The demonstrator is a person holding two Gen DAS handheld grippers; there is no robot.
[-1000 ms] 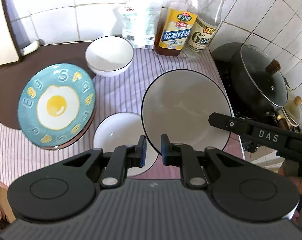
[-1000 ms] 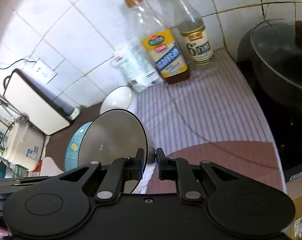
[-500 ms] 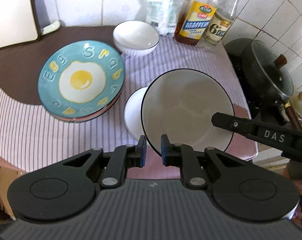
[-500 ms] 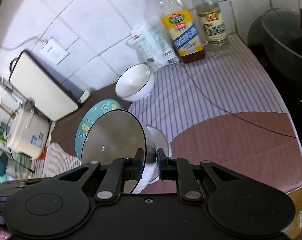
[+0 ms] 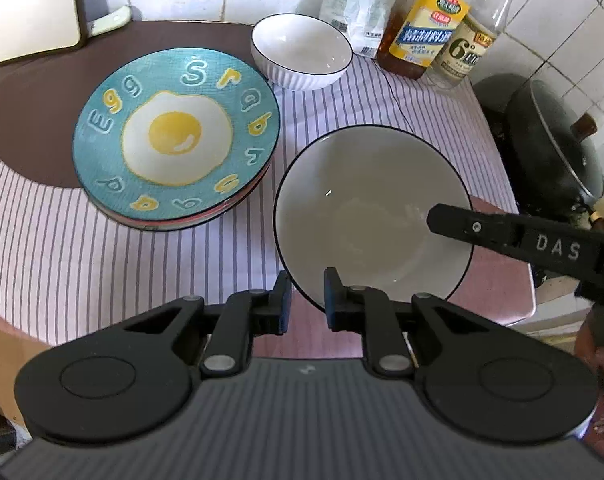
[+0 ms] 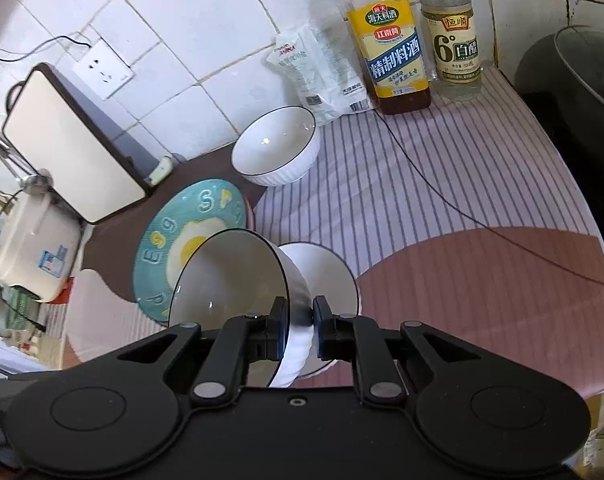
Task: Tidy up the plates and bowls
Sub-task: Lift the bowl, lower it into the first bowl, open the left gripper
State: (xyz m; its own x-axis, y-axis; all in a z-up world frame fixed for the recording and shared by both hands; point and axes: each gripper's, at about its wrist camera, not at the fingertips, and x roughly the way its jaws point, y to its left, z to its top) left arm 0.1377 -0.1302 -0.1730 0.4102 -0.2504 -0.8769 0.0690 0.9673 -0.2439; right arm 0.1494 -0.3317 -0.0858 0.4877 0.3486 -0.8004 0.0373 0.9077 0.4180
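Observation:
Both grippers hold one white bowl with a black rim [image 5: 372, 212] in the air. My left gripper [image 5: 306, 304] is shut on its near rim. My right gripper [image 6: 300, 330] is shut on its right wall; the bowl [image 6: 229, 280] shows tilted there, and the right gripper's finger [image 5: 502, 232] reaches over it in the left wrist view. A second white bowl [image 6: 322, 268] sits on the cloth just under and right of the held one. A third bowl [image 5: 300, 51] stands at the back. A blue egg plate [image 5: 175, 140] tops a plate stack at left.
Two bottles [image 5: 426, 28] and a white packet [image 5: 358, 4] stand against the tiled wall. A black lidded pot [image 5: 558, 144] sits on the stove at right. A cutting board [image 6: 69, 144] and a rice cooker [image 6: 33, 248] stand at left. The striped cloth's [image 6: 442, 184] front edge is near.
Both grippers have carried the held bowl up and leftward. The bowl that sat left of it is now hidden beneath it in the left wrist view.

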